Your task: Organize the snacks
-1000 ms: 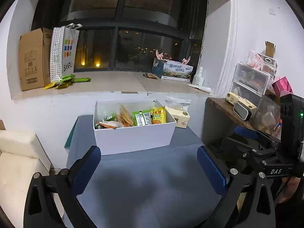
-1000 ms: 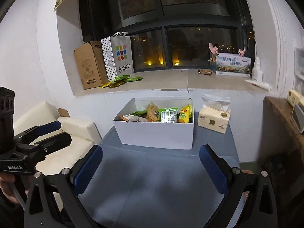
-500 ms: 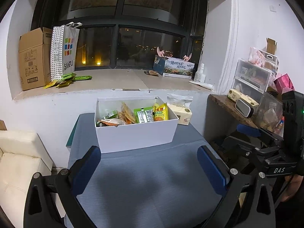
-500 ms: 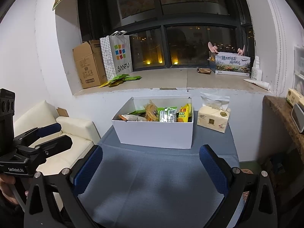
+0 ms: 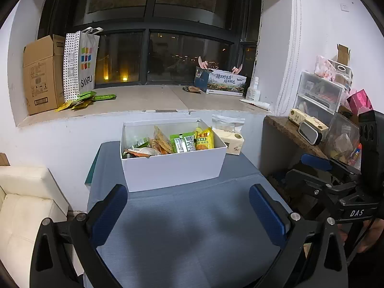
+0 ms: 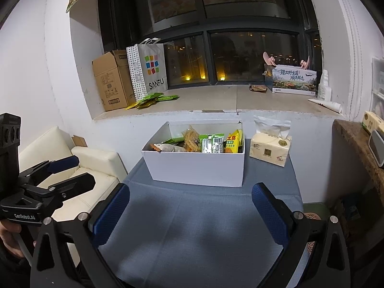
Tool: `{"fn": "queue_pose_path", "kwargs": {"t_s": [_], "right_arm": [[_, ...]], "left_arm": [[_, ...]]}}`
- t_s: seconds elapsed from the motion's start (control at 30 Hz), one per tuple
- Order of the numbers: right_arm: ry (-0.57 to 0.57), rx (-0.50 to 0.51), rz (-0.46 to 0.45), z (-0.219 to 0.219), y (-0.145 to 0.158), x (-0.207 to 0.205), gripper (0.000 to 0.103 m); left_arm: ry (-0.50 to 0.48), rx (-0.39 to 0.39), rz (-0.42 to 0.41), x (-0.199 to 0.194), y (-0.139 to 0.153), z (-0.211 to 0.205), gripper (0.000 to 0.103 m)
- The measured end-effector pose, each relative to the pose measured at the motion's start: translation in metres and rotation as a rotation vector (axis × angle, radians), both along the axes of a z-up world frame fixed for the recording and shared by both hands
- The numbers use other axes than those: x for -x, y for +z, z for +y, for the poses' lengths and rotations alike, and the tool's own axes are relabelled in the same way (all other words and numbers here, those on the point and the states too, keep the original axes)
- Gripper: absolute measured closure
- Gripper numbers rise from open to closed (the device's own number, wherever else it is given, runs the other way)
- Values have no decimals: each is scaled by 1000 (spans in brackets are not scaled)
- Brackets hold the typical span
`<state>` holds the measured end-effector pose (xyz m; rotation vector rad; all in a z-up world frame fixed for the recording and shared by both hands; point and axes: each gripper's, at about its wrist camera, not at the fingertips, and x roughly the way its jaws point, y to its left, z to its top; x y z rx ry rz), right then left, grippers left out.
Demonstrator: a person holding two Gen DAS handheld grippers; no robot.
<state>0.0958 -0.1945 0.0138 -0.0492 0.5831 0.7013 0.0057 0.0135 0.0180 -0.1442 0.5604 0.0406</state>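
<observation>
Left gripper (image 5: 188,205): fingers spread wide, nothing held, hovering above near part of blue-grey table (image 5: 192,235). Right gripper (image 6: 190,204): same, fingers released, empty. White box (image 5: 172,165) at far centre of table, packed with snack packets (image 5: 182,142) standing upright. Tissue pack (image 6: 270,147) just right of box. Green packets (image 5: 92,97) on windowsill, far left, beside shopping bag (image 5: 80,63).
</observation>
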Motion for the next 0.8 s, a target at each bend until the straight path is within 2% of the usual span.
{"fn": "queue_pose_path", "kwargs": {"t_s": [0.8], "right_arm": [[5, 3, 2, 0, -2, 1, 0]], "left_arm": [[-8, -3, 7, -1, -2, -2, 0]]}}
